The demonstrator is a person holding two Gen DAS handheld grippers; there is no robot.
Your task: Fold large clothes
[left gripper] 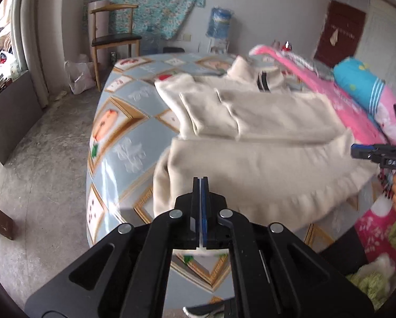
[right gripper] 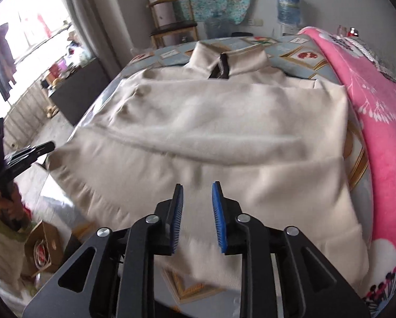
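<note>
Closed, empty left claw (left gripper: 200, 182) and parted right claw (right gripper: 197, 189) overhang sweater's (right gripper: 211, 145) near hem.

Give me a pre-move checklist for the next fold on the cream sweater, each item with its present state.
1. Left gripper empty: ok, jaws shut with no cloth between them.
2. Right gripper free to take cloth: ok, jaws parted, nothing between the pads.
3. Cream sweater lying on the bed: ok, collar at the far end, ribbed hem nearest.
4. Sleeves folded in over the body: ok, per the left wrist view.
5. Hem flat: not ok, its left corner is lifted and rumpled near the bed edge.
6. Pink blanket clear of the sweater: cannot tell, it lies right along the sweater's right edge.
</note>
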